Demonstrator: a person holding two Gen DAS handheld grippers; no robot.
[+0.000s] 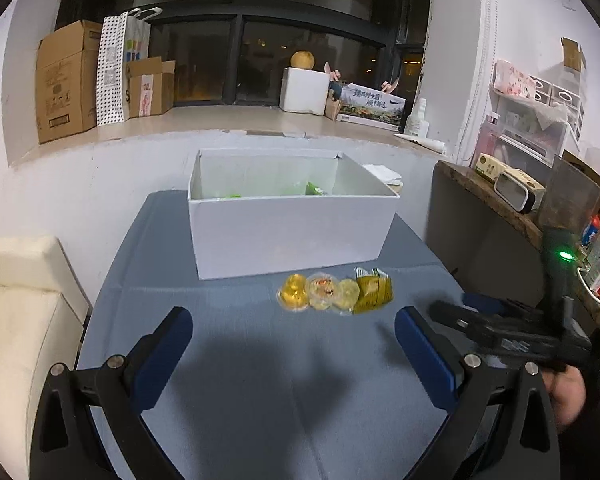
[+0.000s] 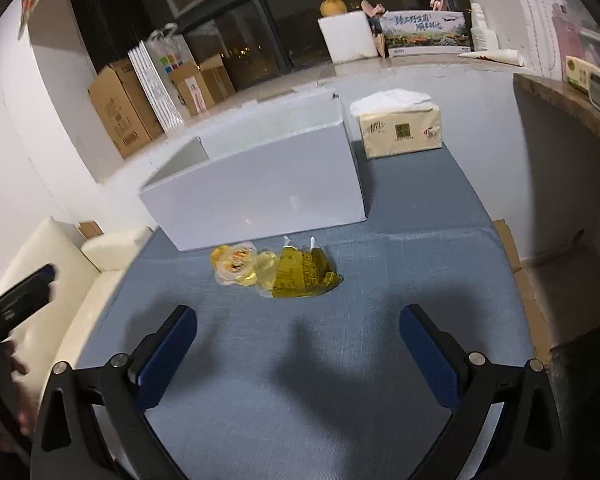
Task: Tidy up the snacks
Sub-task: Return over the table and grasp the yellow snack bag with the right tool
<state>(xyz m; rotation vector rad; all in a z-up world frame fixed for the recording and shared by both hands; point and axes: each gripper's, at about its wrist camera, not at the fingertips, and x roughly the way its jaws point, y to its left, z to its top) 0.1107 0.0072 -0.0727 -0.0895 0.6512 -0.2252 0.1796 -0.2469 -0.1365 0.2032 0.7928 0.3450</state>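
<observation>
Hovering low over the blue table (image 1: 228, 320) — left gripper (image 1: 294, 334) and right gripper (image 2: 298, 334), jaws spread, empty, snacks (image 2: 276, 270) ahead.

Indoor light from overhead, moderate and even. Window (image 1: 260, 64) dark, faint reflections. Soft dark shadows fall on the counter (image 1: 236, 360) between the jaws in both views. Strong fisheye bending and black vignette at corners. Slight motion blur on right-wrist view; green LED (image 1: 565, 256) glares.

Black hand-held gripper (image 1: 294, 334) frames, blue pads (image 1: 424, 354), silver screws.
</observation>
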